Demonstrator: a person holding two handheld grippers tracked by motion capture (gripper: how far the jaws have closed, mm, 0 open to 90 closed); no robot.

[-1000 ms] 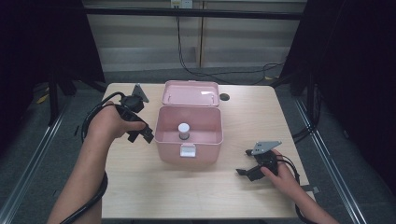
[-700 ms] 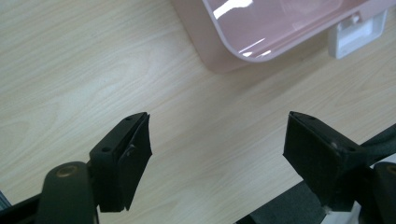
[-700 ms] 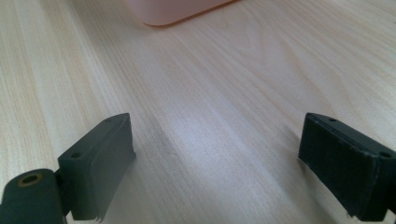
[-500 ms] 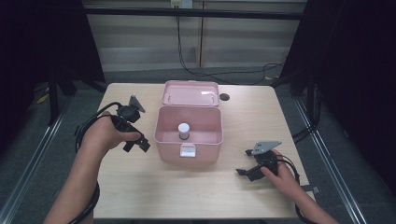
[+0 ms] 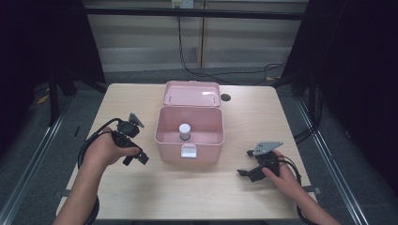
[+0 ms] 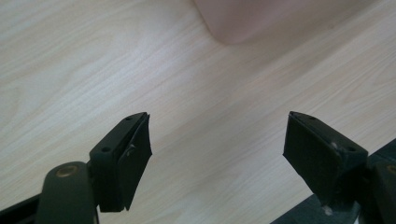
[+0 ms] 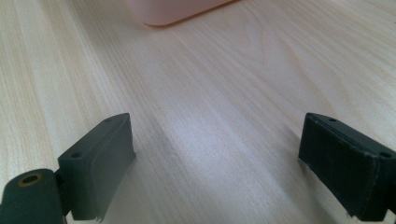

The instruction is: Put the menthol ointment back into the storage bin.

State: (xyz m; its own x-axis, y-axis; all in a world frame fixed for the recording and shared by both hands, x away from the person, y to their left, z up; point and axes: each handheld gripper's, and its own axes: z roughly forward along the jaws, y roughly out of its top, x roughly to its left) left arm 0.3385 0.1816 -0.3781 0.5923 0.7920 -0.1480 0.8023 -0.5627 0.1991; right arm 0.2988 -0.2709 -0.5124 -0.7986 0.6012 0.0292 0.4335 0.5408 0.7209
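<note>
- Fingers (image 6: pixel 122 158) of left gripper (image 5: pixel 139 157) spread wide, nothing between; only bare table (image 5: pixel 141 197) under them.
- Right gripper (image 5: pixel 245 172) likewise gaping, empty, low over the wood near the front right.
- Pink box (image 5: pixel 189 133) mid-table, lid (image 5: pixel 192 93) thrown back; small white-capped bottle (image 5: pixel 185 131) upright inside, near the front wall.
- Box corner showing at top of both gripper views; left gripper just beside the box's left front corner, right gripper well apart from it.
- Step judged: between actions, bottle sitting in the box, lid not yet closed.
- Next move likely calls for reaching behind to the lid, swinging it forward, pressing the front latch (image 5: pixel 188 151).
</note>
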